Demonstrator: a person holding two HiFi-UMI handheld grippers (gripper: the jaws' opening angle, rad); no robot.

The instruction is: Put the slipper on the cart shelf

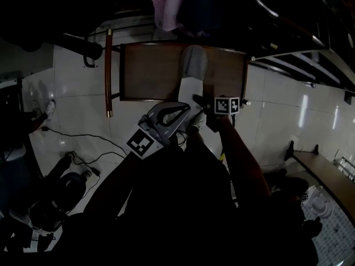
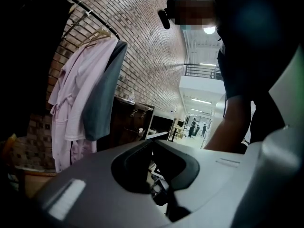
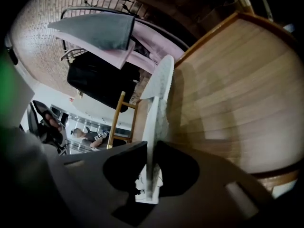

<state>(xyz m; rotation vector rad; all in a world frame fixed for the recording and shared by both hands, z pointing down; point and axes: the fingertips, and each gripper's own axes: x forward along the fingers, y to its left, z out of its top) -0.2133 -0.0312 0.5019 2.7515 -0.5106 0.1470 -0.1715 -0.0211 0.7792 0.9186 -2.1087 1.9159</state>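
Note:
A grey and white slipper (image 1: 193, 65) lies lengthwise on the wooden cart shelf (image 1: 150, 71), its white heel end reaching over the shelf's front edge. My right gripper (image 1: 197, 100) is at that heel end. In the right gripper view the slipper (image 3: 159, 89) stands on edge over the wooden shelf (image 3: 228, 94), and the right gripper (image 3: 151, 146) has its jaws pressed on the thin white sole. My left gripper (image 1: 186, 110) hovers just left of the heel, in front of the shelf. Seen in its own view, the left gripper (image 2: 153, 140) is shut and holds nothing.
A pink robe (image 2: 76, 103) and a grey garment (image 2: 102, 94) hang on a rack by a brick wall behind the cart. A wooden side rail (image 1: 108, 71) runs along the cart's left. Cables (image 1: 83, 140) trail over the white tiled floor. Metal stair rails (image 1: 288, 26) stand at the right.

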